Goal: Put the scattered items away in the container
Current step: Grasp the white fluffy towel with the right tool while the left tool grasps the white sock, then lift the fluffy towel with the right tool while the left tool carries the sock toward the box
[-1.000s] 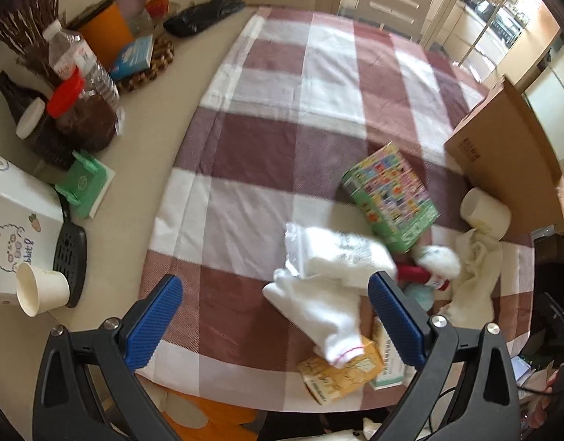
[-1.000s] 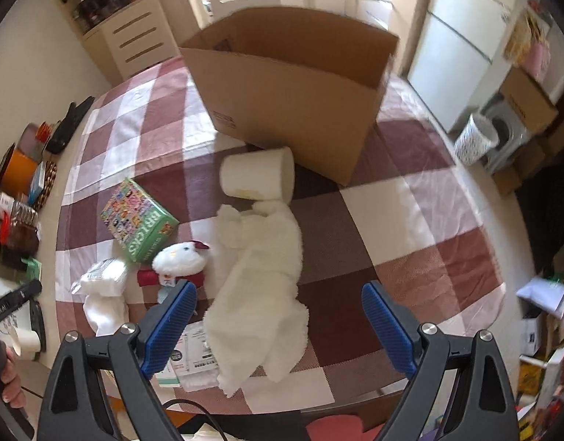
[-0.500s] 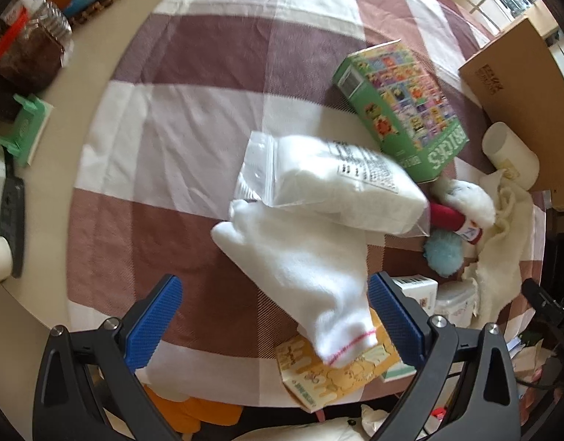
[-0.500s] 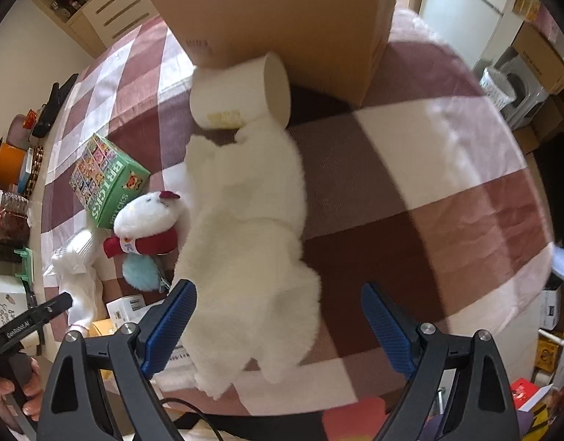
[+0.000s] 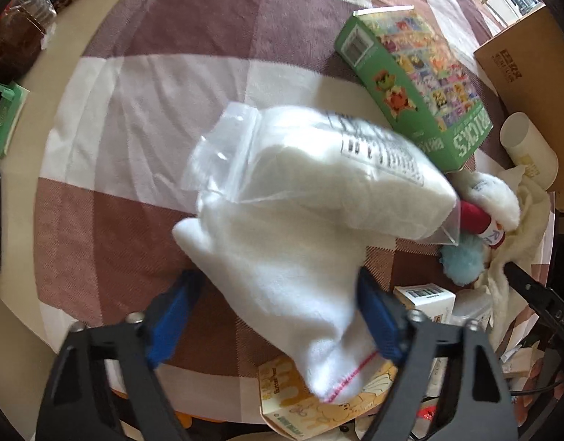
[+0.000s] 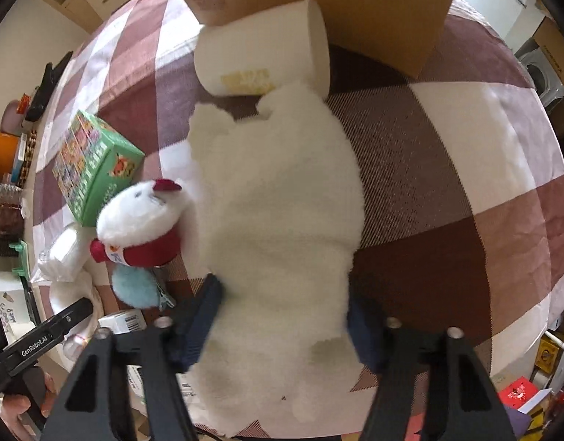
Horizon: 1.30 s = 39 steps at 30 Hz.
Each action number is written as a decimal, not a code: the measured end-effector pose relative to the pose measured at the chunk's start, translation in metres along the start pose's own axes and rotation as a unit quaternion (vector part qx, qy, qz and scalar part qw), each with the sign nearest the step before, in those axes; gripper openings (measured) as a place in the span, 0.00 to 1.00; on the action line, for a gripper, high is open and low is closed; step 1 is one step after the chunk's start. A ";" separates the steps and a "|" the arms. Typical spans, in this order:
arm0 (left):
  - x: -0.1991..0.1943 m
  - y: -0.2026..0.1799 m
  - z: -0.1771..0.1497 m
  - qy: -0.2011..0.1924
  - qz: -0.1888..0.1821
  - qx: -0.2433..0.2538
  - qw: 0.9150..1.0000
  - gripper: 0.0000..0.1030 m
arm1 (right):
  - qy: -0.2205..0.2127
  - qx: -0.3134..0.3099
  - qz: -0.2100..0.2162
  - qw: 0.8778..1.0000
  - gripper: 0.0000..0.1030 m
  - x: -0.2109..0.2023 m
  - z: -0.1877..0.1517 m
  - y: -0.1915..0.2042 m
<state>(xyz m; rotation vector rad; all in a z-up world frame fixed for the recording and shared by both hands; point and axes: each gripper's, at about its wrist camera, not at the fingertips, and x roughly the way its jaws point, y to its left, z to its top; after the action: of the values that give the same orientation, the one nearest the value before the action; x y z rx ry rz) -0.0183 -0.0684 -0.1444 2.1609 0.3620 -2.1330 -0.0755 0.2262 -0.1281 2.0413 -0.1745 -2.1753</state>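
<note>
both grippers astride white cloths

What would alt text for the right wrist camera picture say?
Two blue-padded fingers of the right tool straddle a fluffy white fleece cloth on a maroon-and-white checked tablecloth. Beyond it a cream paper cup lies tipped before a brown cardboard box.
</note>
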 end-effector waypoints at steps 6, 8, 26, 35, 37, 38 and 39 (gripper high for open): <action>-0.004 -0.007 -0.008 -0.009 -0.003 0.014 1.000 0.50 | -0.001 -0.002 0.005 1.000 0.32 0.002 -0.001 -0.001; -0.005 -0.008 -0.011 -0.011 -0.012 0.013 1.000 0.37 | -0.004 -0.001 0.010 1.000 0.25 0.002 -0.002 -0.003; -0.098 -0.009 -0.028 -0.107 -0.028 0.033 0.993 0.21 | -0.074 -0.029 0.061 0.995 0.15 -0.076 -0.006 0.012; -0.135 -0.024 -0.006 -0.151 -0.036 0.072 0.985 0.21 | -0.126 -0.068 0.081 0.986 0.15 -0.127 -0.013 0.042; -0.140 -0.026 -0.007 -0.155 -0.036 0.075 0.984 0.21 | -0.129 -0.074 0.083 0.985 0.15 -0.133 -0.016 0.046; -0.142 -0.027 -0.007 -0.155 -0.035 0.076 0.984 0.21 | -0.128 -0.077 0.084 0.985 0.15 -0.134 -0.017 0.048; -0.144 -0.026 -0.007 -0.155 -0.036 0.076 0.984 0.21 | -0.126 -0.078 0.086 0.985 0.15 -0.134 -0.018 0.050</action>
<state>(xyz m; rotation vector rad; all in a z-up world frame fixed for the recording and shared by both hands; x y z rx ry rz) -0.0172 -0.0570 0.0015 1.8619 0.2617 -2.5633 -0.0474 0.2035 0.0117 1.6036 -0.1952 -2.2533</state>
